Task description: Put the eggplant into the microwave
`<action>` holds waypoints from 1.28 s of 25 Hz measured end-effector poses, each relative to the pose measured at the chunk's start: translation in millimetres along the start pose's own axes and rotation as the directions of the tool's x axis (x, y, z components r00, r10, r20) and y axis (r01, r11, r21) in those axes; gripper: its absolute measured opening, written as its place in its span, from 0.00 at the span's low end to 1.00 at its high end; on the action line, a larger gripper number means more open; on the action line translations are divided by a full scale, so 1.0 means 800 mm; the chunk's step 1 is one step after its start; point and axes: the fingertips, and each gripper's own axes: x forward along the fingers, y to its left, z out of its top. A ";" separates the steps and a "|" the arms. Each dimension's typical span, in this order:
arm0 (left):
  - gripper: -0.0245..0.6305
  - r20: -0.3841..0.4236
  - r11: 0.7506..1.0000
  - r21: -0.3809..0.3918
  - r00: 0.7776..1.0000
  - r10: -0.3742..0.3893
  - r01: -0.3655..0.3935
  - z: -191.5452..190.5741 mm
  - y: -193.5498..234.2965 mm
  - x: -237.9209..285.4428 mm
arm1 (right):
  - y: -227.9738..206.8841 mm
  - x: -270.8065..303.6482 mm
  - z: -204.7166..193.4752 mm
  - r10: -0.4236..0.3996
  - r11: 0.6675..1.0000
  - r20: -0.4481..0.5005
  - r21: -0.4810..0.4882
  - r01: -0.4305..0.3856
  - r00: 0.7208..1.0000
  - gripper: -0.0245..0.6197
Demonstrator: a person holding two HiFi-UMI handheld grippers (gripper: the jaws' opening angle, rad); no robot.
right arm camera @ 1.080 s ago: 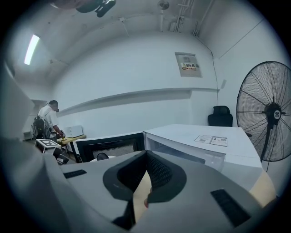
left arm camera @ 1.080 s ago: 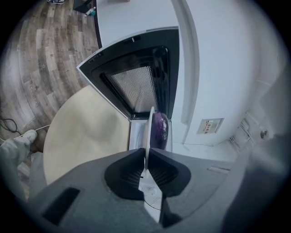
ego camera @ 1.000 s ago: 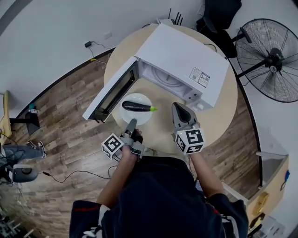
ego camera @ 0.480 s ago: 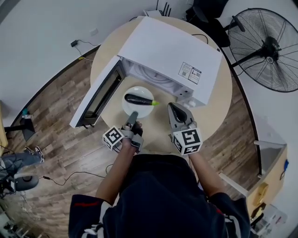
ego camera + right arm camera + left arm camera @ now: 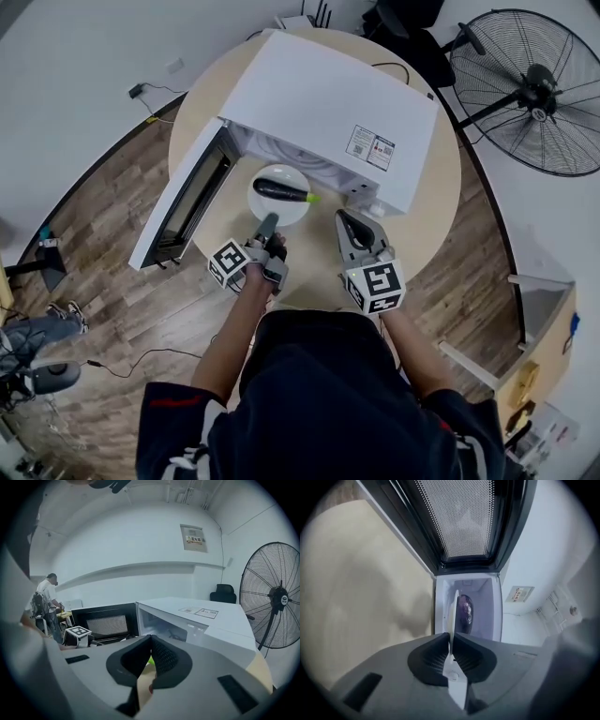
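A dark purple eggplant (image 5: 279, 191) with a green stem lies on a white plate (image 5: 263, 178), just in front of the open white microwave (image 5: 328, 103). My left gripper (image 5: 269, 223) is shut on the plate's near rim. In the left gripper view the plate's rim (image 5: 453, 620) runs edge-on between the shut pads of my left gripper (image 5: 450, 639). The eggplant (image 5: 464, 611) rests beyond them, before the lit cavity (image 5: 485, 604). My right gripper (image 5: 346, 218) hovers to the right of the plate. In the right gripper view my right gripper (image 5: 149, 641) is shut with nothing in it.
The microwave door (image 5: 183, 206) swings out to the left, its mesh window (image 5: 464, 517) close to my left gripper. The round table (image 5: 441, 202) ends just behind my grippers. A standing fan (image 5: 534, 89) is at the right, and a person (image 5: 47, 603) stands far off.
My left gripper has carried the plate and eggplant forward, closer to the microwave's opening. My right gripper has shifted slightly forward, still shut.
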 end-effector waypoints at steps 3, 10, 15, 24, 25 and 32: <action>0.08 -0.003 1.000 0.004 1.000 0.012 -0.012 0.003 0.007 0.011 | -0.006 0.001 -0.005 -0.002 1.000 -0.012 0.005 0.002 1.000 0.05; 0.08 -0.015 1.000 0.000 1.000 0.026 -0.026 0.008 0.018 0.035 | -0.016 0.007 -0.014 -0.006 1.000 -0.031 0.016 0.007 0.999 0.05; 0.08 -0.018 0.999 -0.026 0.999 0.028 -0.028 0.010 0.023 0.051 | -0.024 0.009 -0.021 -0.013 1.000 -0.047 0.023 0.014 0.999 0.05; 0.08 -0.020 0.998 -0.055 0.999 0.028 -0.029 0.011 0.030 0.076 | -0.029 0.014 -0.029 -0.016 0.999 -0.065 0.036 0.018 0.998 0.05; 0.08 -0.019 0.998 -0.056 0.999 0.030 -0.031 0.012 0.030 0.078 | -0.029 0.014 -0.029 -0.016 0.999 -0.066 0.036 0.018 0.998 0.05; 0.08 -0.020 0.998 -0.057 0.999 0.029 -0.031 0.016 0.025 0.107 | -0.029 0.017 -0.032 -0.015 0.999 -0.076 0.040 0.018 0.997 0.05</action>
